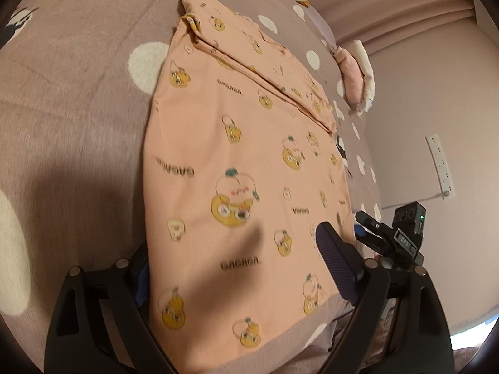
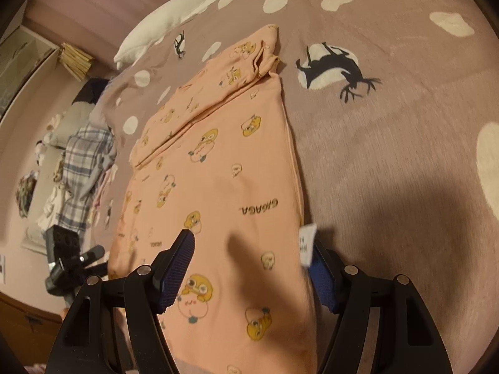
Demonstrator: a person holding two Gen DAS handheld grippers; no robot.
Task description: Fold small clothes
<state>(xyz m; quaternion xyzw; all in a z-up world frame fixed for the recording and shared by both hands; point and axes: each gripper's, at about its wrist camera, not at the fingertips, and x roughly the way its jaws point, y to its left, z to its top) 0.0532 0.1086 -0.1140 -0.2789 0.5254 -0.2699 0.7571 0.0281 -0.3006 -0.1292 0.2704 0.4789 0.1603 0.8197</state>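
Observation:
A small peach top [image 1: 237, 143] printed with yellow cartoon figures lies flat on the bed, one part folded across its far end. My left gripper [image 1: 234, 243] is open at the near hem. Its left finger [image 1: 140, 280] is half hidden under the cloth's left edge and its right finger [image 1: 336, 265] rests over the fabric. In the right wrist view the same top [image 2: 224, 162] runs away from me. My right gripper [image 2: 251, 243] straddles its near right side, open. The left finger [image 2: 174, 271] is above the cloth; the right finger [image 2: 322, 280] sits beside the edge, behind a white label [image 2: 307, 243].
The mauve bedspread [image 2: 389, 162] with white dots and a black deer print spreads wide around the top. A white pillow [image 2: 174, 15] lies at the far end. Plaid clothes [image 2: 84, 168] sit beyond the bed's edge. A power strip [image 1: 439, 165] hangs on the wall.

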